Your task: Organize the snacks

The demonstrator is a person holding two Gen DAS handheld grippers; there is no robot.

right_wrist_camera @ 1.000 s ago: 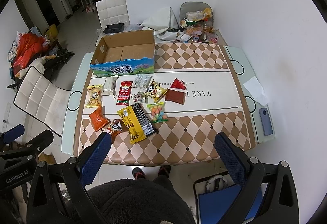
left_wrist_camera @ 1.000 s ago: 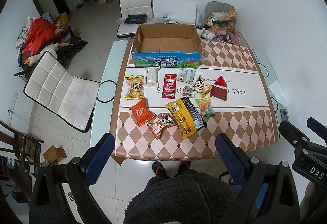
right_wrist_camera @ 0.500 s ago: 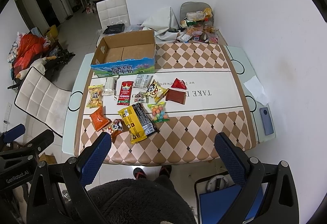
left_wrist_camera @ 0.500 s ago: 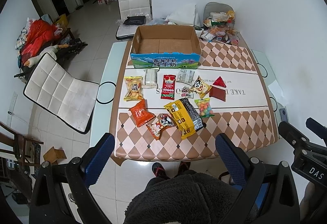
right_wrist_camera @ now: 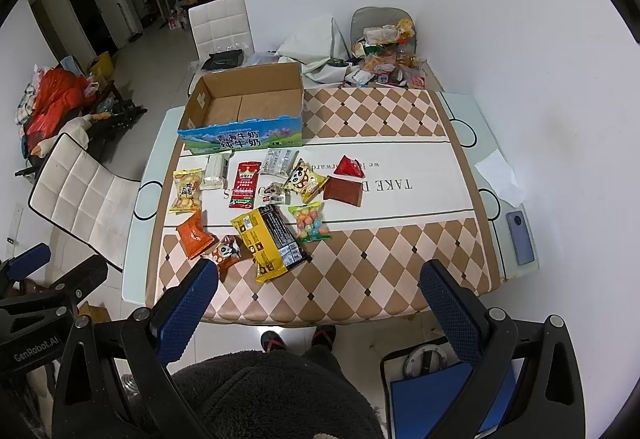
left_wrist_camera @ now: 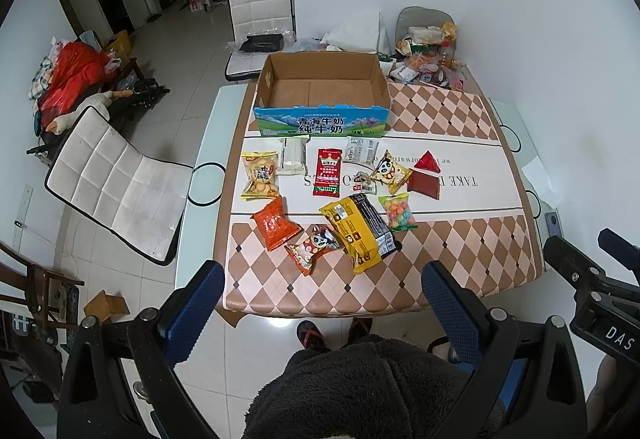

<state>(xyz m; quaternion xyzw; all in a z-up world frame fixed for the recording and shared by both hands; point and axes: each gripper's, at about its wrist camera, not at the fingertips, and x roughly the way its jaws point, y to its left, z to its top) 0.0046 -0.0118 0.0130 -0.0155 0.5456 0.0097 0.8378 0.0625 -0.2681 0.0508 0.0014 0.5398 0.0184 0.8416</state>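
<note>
Hovering before the table (left_wrist_camera: pixel 460 275) edge, both jaws wide, unladen; snacks (left_wrist_camera: pixel 358 235) short of box (left_wrist_camera: pixel 320 125).

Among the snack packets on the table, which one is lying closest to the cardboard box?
The white packet: its top edge almost meets the front wall of the cardboard box, near its left end. The silver packet comes second; the others lie farther toward the person.

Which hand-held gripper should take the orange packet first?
Left, probably. The orange packet lies at the table's left side, nearer the left hand-held gripper than the right hand-held gripper. Both are open, empty and above the table; the cardboard box is empty.
</note>
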